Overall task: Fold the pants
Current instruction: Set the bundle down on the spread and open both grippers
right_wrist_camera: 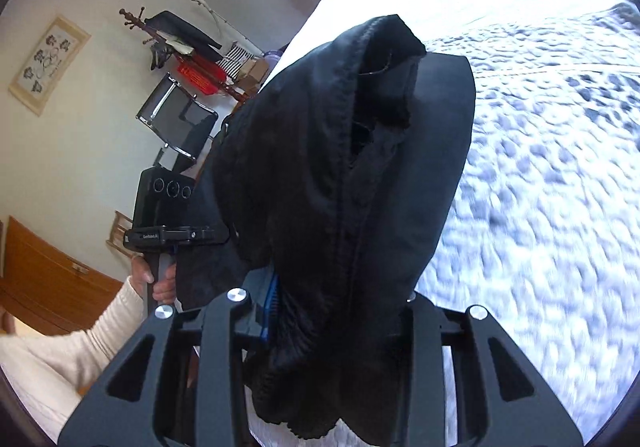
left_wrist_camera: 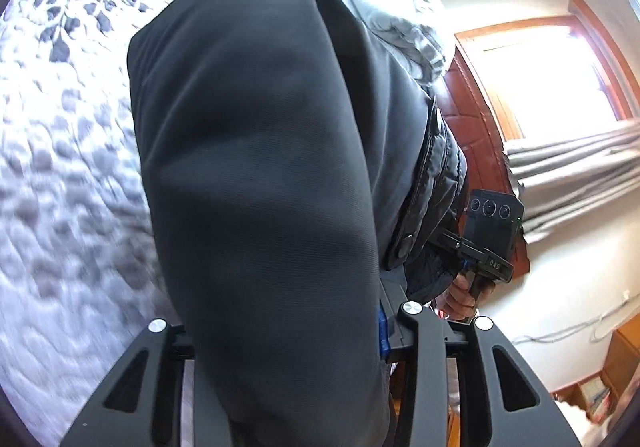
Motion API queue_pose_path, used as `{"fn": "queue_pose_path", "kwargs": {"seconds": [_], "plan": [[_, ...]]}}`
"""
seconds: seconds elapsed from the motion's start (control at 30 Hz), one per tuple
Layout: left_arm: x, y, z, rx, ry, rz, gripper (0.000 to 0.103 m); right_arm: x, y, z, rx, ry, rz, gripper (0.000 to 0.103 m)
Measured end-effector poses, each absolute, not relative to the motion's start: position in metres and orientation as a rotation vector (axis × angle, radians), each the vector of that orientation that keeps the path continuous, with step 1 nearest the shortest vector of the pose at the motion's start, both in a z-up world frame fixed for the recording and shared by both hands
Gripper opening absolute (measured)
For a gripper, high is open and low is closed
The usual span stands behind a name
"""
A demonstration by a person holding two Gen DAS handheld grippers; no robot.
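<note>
The dark pants (left_wrist_camera: 260, 167) hang in the air over the bed, draped across both grippers and filling the middle of each wrist view. From the left wrist the cloth is a smooth charcoal twill with soft broad folds. From the right wrist the pants (right_wrist_camera: 344, 175) look black, bunched, with a stitched seam running down the fold and a frayed hem edge at the top.

The left gripper (left_wrist_camera: 320, 343) has its jaws clamped on the pants, the cloth passing between the fingers beside a blue pad. The right gripper (right_wrist_camera: 320, 327) is likewise closed on the fabric, which spills over its frame.

Writing: white letters reading "DAS" show on the bracket of the right handheld unit in the left view; the bracket label in the right view is too small to read.

Below lies a white quilted bedspread (left_wrist_camera: 60, 167) with a grey leaf print. A wooden-framed window (left_wrist_camera: 552, 75) with grey curtains stands to one side. A wall scroll (right_wrist_camera: 48, 63), a coat rack (right_wrist_camera: 136, 23) and a black chair (right_wrist_camera: 176, 123) sit against the far wall.
</note>
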State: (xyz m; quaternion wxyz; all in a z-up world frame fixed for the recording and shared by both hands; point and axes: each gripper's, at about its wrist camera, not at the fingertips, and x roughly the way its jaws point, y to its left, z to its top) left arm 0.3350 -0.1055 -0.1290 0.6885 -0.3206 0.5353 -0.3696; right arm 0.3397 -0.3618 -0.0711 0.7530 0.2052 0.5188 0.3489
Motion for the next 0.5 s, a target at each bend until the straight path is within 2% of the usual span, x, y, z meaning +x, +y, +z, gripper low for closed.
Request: {"fn": "queue_pose_path", "kwargs": {"seconds": [0.13,0.27,0.37,0.43,0.47,0.5], "plan": [[0.363,-0.102,-0.153,-0.712,1.249,-0.762,0.041,0.377,-0.356,-0.107,0.502,1.213,0.755,0.033],[0.376,-0.100,-0.183,-0.721,1.305,-0.713,0.052,0.397,-0.364,-0.147,0.546,1.285,0.696,0.040],[0.376,-0.102,-0.191,-0.709,1.299,-0.723,0.065,0.396,-0.378,-0.160,0.602,1.290,0.681,0.057],[0.373,-0.109,-0.191,-0.663,1.292,-0.699,0.077,0.388,-0.384,-0.164,0.592,1.283,0.655,0.075],[0.373,-0.105,-0.191,-0.642,1.295,-0.685,0.085,0.383,-0.387,-0.165,0.587,1.277,0.643,0.077],[0.372,-0.106,-0.191,-0.625,1.295,-0.674,0.087,0.378,-0.391,-0.165,0.591,1.264,0.639,0.078]]}}
